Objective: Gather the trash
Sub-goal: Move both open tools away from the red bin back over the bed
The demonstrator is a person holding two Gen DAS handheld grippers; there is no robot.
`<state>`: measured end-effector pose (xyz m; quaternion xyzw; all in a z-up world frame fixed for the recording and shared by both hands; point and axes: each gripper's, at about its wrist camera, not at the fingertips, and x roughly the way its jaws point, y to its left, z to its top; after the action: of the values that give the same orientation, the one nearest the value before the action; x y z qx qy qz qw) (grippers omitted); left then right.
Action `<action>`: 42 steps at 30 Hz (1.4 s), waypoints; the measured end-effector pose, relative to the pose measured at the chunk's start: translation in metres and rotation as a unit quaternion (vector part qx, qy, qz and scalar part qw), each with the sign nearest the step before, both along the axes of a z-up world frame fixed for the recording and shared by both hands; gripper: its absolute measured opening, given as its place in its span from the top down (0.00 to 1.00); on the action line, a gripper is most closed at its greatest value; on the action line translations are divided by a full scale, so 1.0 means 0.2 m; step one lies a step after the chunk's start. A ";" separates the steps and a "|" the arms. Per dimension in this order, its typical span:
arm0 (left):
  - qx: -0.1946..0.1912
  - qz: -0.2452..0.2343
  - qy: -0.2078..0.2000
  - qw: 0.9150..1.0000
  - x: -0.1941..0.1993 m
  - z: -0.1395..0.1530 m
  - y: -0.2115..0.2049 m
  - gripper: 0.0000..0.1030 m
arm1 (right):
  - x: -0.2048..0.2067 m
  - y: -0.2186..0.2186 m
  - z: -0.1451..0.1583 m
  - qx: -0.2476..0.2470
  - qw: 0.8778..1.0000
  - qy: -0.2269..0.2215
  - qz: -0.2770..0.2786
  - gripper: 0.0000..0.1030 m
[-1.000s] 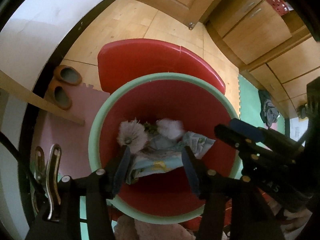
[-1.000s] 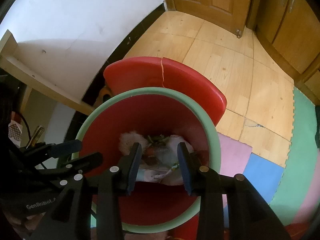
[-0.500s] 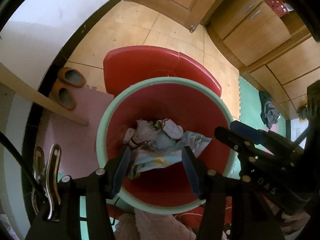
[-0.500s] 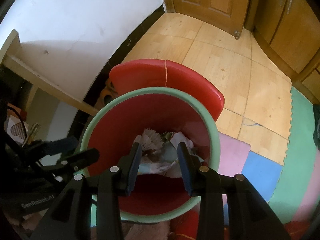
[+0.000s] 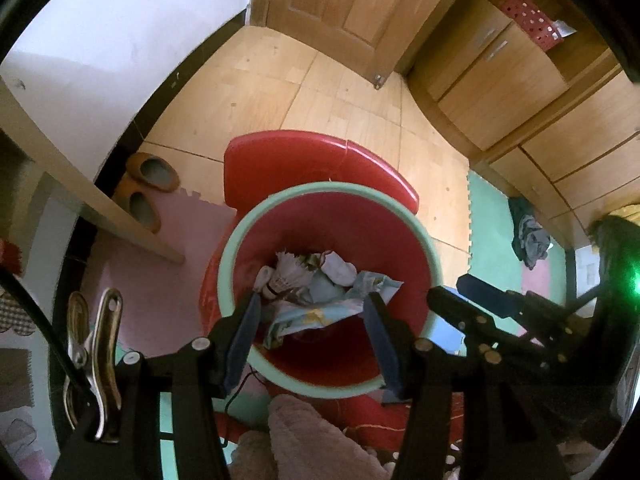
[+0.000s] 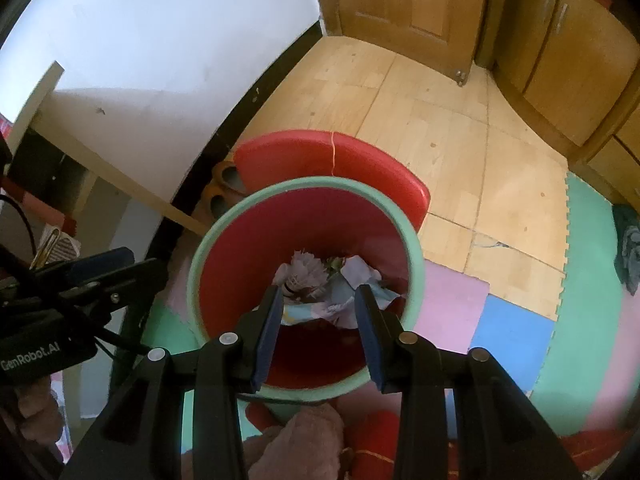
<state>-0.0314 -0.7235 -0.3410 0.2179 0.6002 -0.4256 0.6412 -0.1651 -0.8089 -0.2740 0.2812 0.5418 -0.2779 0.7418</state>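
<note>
Red bin [image 5: 394,236]: pale green rim, red inside; it stands on the floor under both tongs, its hinged lid [image 5: 304,164] thrown back toward the door [image 5: 340,12].
Floor [image 6: 432,128]: pale wood boards beyond the bin; foam mats [image 6: 516,332] in pink, blue and green nearer the camera.
Trash [image 5: 320,292]: heaped at the bottom of the bin, with a printed wrapper, white crumpled paper and what looks like a feathered shuttlecock; the blur leaves that last one uncertain.
Left tongs [image 5: 314,330]: above the bin's mouth, pointing steeply down, jaws about half apart, nothing between the pads.
Right tongs [image 6: 318,322]: just beside the left pair over the same bin, jaws parted somewhat narrower, also holding nothing.
Slippers [image 5: 150,184]: a brown pair near the wall, left of the bin.
Clip [image 5: 94,356]: metal, at the lower left edge of the left view.
</note>
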 end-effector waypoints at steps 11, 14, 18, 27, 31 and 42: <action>-0.021 0.012 -0.009 1.000 0.02 0.28 0.12 0.45 | 0.04 0.13 0.28 -0.023 0.999 -0.027 0.010 0.63; -0.026 0.016 -0.011 0.999 0.02 0.37 0.17 0.45 | 0.06 0.19 0.39 -0.026 0.999 -0.040 0.020 0.63; -0.035 0.024 -0.018 0.999 0.04 0.51 0.24 0.45 | 0.10 0.27 0.50 -0.032 0.997 -0.057 0.035 0.63; -0.050 0.063 -0.045 0.996 0.12 0.79 0.47 0.45 | 0.20 0.48 0.73 -0.034 0.992 -0.093 0.081 0.63; -0.057 0.089 -0.052 0.993 0.18 0.90 0.61 0.45 | 0.28 0.60 0.81 -0.036 0.987 -0.104 0.117 0.63; -0.061 0.145 -0.097 0.983 0.28 1.18 0.98 0.45 | 0.49 0.90 1.03 -0.030 0.970 -0.146 0.194 0.63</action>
<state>0.0244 -0.5281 -0.1051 0.1294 0.5332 -0.3411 0.7633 -0.0681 -0.6281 -0.0688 0.1860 0.4632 -0.1010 0.8606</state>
